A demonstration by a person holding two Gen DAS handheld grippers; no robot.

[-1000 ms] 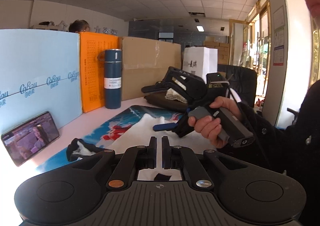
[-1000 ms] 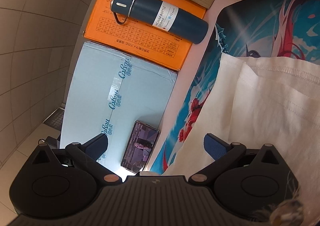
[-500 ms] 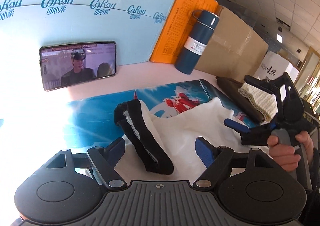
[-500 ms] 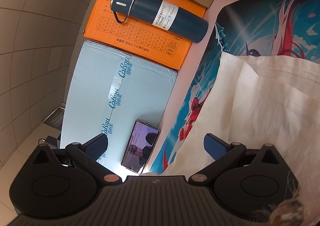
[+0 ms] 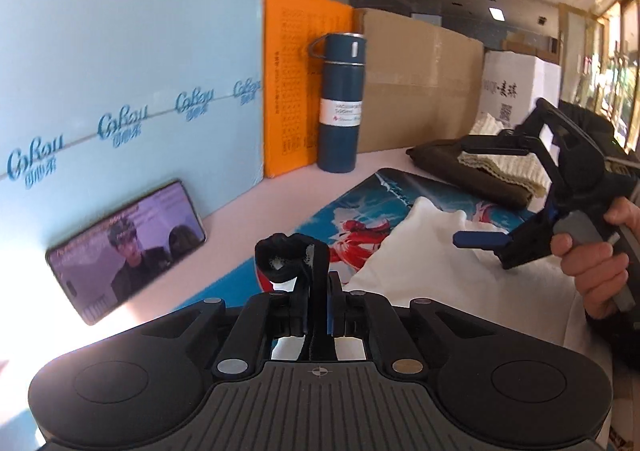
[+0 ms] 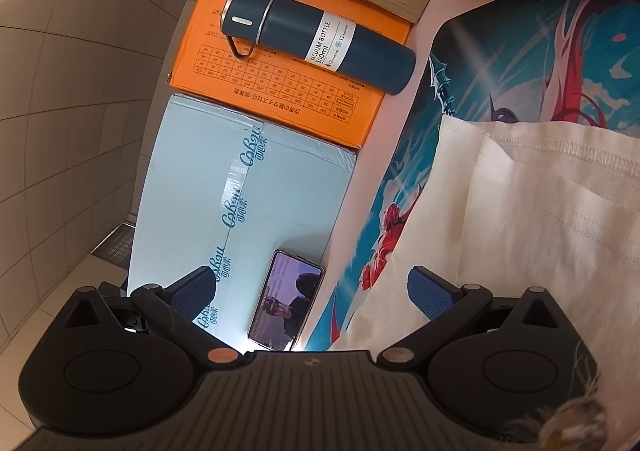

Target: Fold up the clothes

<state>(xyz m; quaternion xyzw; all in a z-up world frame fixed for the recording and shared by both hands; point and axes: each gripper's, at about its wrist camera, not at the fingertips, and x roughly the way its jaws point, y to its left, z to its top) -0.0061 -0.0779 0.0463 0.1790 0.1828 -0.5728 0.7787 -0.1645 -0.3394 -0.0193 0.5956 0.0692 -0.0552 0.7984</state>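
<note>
Left tongs now pinching black collar; phone beside

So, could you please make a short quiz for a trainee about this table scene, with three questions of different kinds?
1. True or false: the left tongs are shut on the black collar band.
2. Which thing stands upright in front of the orange box? A: phone. B: blue bottle. C: white shirt.
3. In a few words: how do the right tongs stand, and what do they hold?
Key: 1 true; 2 B; 3 open, holding nothing.
</note>
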